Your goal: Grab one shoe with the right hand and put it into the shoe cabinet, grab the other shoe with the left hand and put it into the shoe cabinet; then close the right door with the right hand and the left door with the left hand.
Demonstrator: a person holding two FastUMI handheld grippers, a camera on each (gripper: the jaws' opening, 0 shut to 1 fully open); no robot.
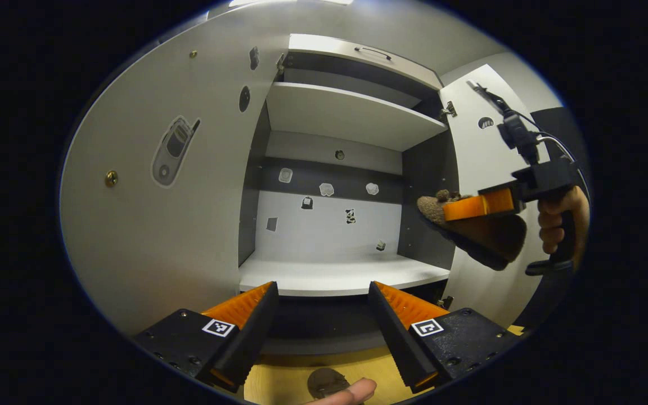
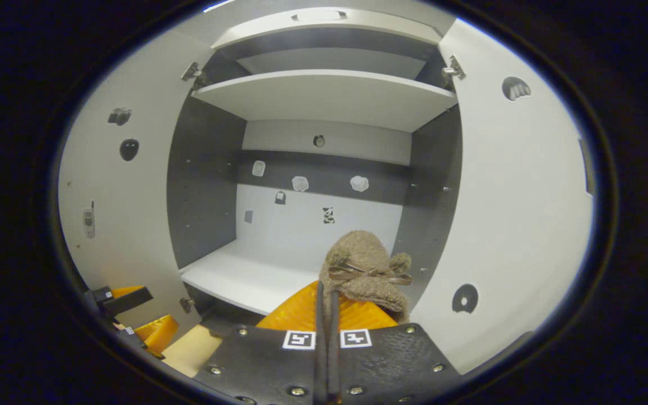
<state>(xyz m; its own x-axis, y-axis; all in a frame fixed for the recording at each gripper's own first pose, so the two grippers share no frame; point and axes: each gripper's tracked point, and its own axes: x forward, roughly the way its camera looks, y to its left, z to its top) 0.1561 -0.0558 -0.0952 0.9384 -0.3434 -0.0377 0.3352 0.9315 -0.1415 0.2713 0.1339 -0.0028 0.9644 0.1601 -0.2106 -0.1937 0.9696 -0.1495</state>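
Right gripper (image 2: 327, 315) fingers pinching fuzzy shoe (image 2: 366, 270) before shoe cabinet (image 2: 329, 95); left gripper (image 1: 321, 315) fingers spread.

The shoe cabinet (image 1: 324, 275) stands open ahead, left door (image 1: 149, 214) and right door (image 1: 481, 163) swung out to either side; an upper shelf (image 1: 352, 112) lies above the lower shelf (image 2: 245, 278); the right gripper (image 2: 327, 304) holds a slipper (image 2: 366, 270) before the lower shelf, near the right door; the left gripper (image 1: 321, 320) hangs lower left, above another slipper (image 1: 327, 382) on the floor (image 1: 279, 377).
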